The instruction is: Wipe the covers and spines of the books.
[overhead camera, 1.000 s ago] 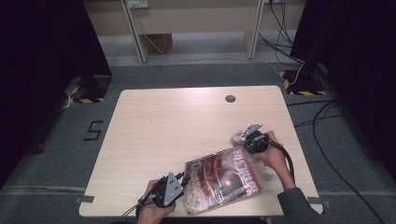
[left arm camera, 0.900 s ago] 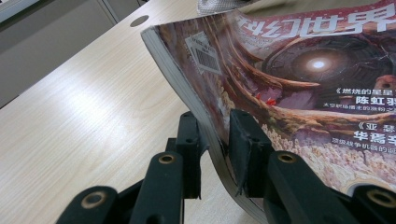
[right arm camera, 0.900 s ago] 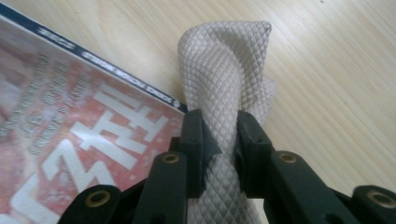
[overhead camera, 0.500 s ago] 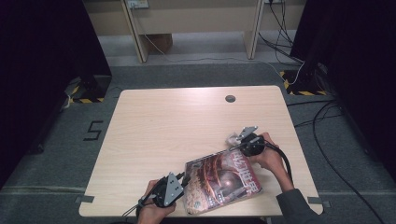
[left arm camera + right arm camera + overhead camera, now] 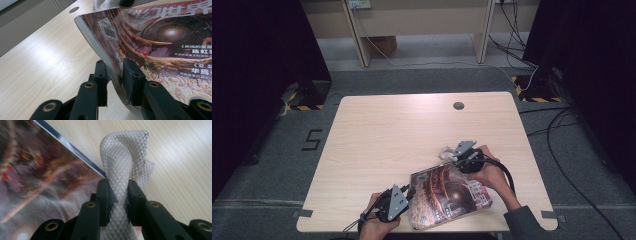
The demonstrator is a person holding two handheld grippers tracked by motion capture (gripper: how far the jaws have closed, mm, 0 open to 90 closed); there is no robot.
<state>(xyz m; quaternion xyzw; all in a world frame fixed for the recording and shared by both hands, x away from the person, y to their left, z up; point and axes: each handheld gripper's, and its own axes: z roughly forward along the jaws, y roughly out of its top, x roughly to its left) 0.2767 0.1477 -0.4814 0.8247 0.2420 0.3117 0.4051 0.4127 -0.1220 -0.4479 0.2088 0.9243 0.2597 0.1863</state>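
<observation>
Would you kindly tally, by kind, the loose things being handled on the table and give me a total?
Magazine, clamped at its edge by the left gripper: 1
White quilted cloth, pinched in the right gripper: 1
Total: 2

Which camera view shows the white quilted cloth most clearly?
The right gripper view: the cloth stands large, clamped between that gripper's jaws, its diamond pattern sharp. The high view shows a small pale bunch; the left gripper view shows a corner at the top edge.
</observation>
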